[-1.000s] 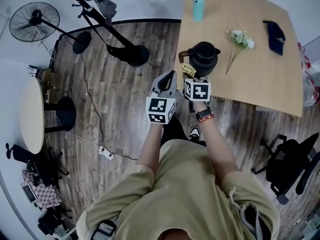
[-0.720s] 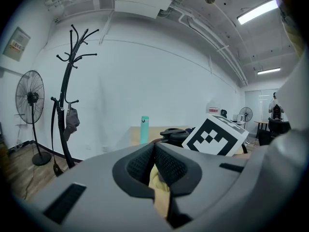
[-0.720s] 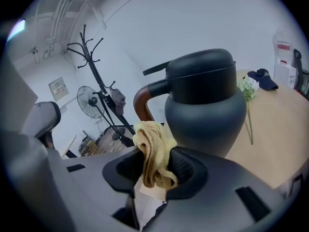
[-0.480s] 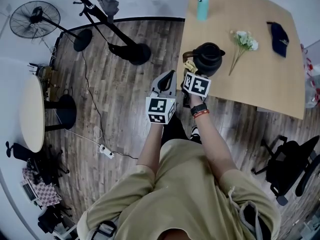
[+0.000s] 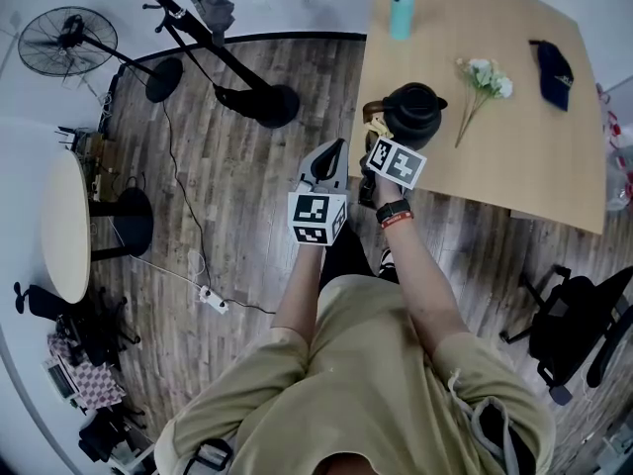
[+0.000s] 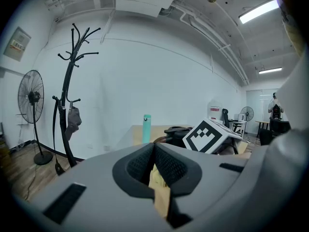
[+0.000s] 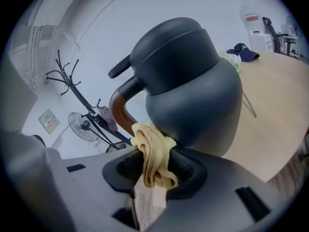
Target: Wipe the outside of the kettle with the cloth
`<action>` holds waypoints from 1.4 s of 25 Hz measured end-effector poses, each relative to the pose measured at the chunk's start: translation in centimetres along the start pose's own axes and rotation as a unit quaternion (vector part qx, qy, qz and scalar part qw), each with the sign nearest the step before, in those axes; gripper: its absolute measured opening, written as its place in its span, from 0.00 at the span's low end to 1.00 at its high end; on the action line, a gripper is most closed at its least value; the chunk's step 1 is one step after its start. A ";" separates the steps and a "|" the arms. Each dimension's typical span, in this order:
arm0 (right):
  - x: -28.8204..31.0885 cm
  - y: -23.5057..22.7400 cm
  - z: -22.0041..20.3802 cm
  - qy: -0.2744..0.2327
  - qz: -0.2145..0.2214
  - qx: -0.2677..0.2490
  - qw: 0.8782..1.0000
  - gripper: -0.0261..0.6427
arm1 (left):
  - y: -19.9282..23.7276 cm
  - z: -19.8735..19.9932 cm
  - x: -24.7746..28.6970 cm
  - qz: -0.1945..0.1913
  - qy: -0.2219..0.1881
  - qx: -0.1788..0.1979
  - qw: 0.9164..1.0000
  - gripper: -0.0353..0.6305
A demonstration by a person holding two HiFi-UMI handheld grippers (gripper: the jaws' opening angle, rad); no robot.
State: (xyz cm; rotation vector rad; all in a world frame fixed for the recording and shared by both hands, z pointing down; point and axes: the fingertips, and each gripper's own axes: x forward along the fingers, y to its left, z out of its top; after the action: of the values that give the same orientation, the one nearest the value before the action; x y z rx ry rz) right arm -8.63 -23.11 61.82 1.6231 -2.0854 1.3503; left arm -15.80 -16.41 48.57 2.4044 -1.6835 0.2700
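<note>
Right tongs (image 7: 154,162) closed on a bunched yellow cloth (image 7: 150,151), which lies against the lower wall of the black kettle (image 7: 193,86) directly ahead of them, just beside the base of its brown handle (image 7: 118,112). In the head view the kettle (image 5: 410,114) stands close to the near left edge of the tabletop (image 5: 514,156), the right tongs (image 5: 377,135) reaching in over that edge. Bare tabletop lies open to the right of these tongs. White flowers (image 5: 482,79), a teal bottle (image 5: 401,10) and a dark cap (image 5: 552,71) lie beyond, all well apart from the kettle. Left tongs (image 6: 154,154), jaws together and empty, hang just left of the right tongs, off the tabletop and above the wooden floor (image 5: 227,186). Both forearms extend forward, nearly parallel; the right marker cube (image 5: 397,162) is tilted.
</note>
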 end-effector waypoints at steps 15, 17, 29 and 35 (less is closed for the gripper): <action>-2.2 -2.0 -1.0 0.010 0.010 0.010 1.000 0.25 | -2.2 -0.2 0.4 -0.014 0.006 0.015 1.000 0.09; -2.5 -2.2 -1.2 0.010 0.011 0.012 1.000 0.25 | -2.5 -0.1 0.4 -0.016 0.006 0.015 1.000 0.09; -4.2 -4.4 -1.3 0.012 0.010 0.014 1.000 0.25 | -4.2 -0.5 0.7 -0.026 0.008 0.015 1.000 0.09; -5.1 -5.4 -1.2 0.011 0.004 0.011 1.000 0.25 | -5.2 -0.5 0.9 -0.035 0.008 0.017 0.999 0.09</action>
State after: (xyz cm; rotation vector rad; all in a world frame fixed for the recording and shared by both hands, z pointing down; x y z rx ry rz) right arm -2.51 -18.72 62.33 1.6029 -2.0747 1.3931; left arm -10.58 -15.37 49.04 2.4730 -1.5973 0.3077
